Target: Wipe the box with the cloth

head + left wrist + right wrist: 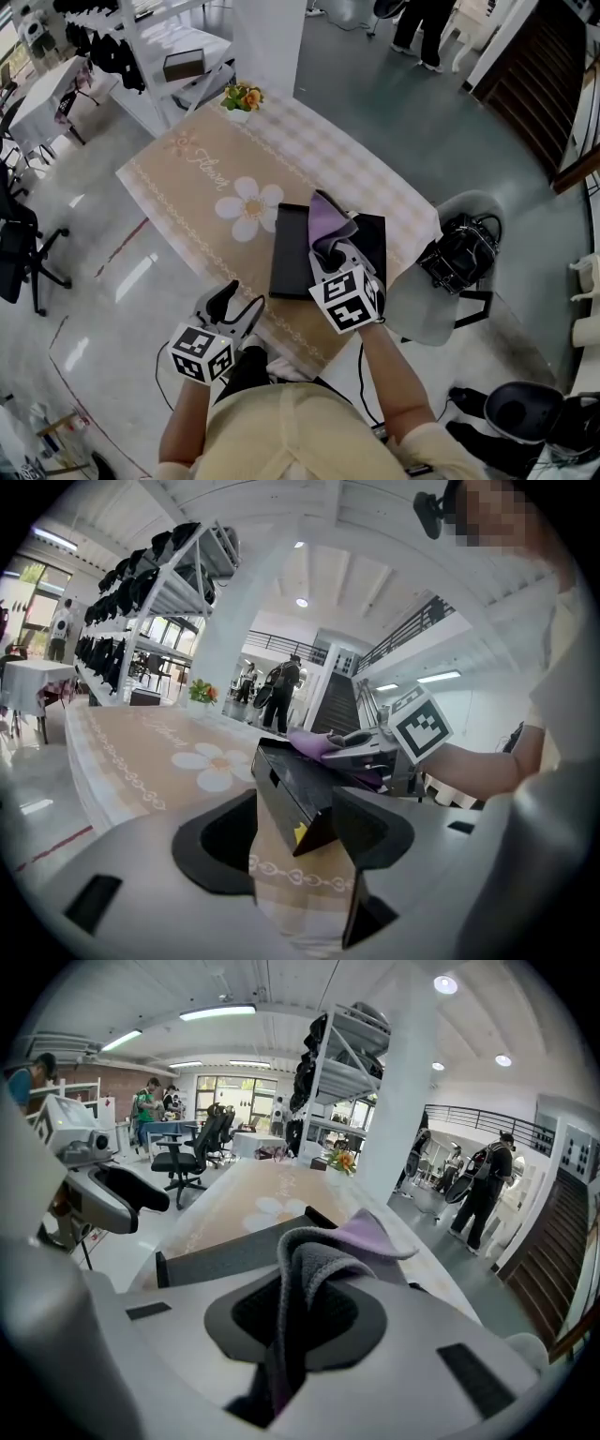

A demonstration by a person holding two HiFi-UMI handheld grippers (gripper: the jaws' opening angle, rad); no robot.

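Box: your black box lies flat on the table, toward the end nearest you, at 4 o'clock from the printed daisy.
Cloth: the purple-and-grey cloth sits on the box lid, toward its 12 o'clock edge; one purple corner stands up. In the right gripper view the cloth runs up between the jaws and folds over above the box.
Right gripper: your right gripper is over the box lid, with its jaws clamped on the cloth.
Left gripper: your left gripper is at 8 o'clock from the box, over the table's near edge and not touching the box. Its jaws are apart and grip nothing. In the left gripper view the near corner of the box shows beyond the gap.
Table cover: beige cloth with a checked border.
Flower pot: a small flower pot stands at the table's far end, at 11 o'clock from the box.
Chair: a grey chair stands at 4 o'clock from the box, beside the table.
Bag: a black bag rests on the chair, at 3 o'clock from the box.
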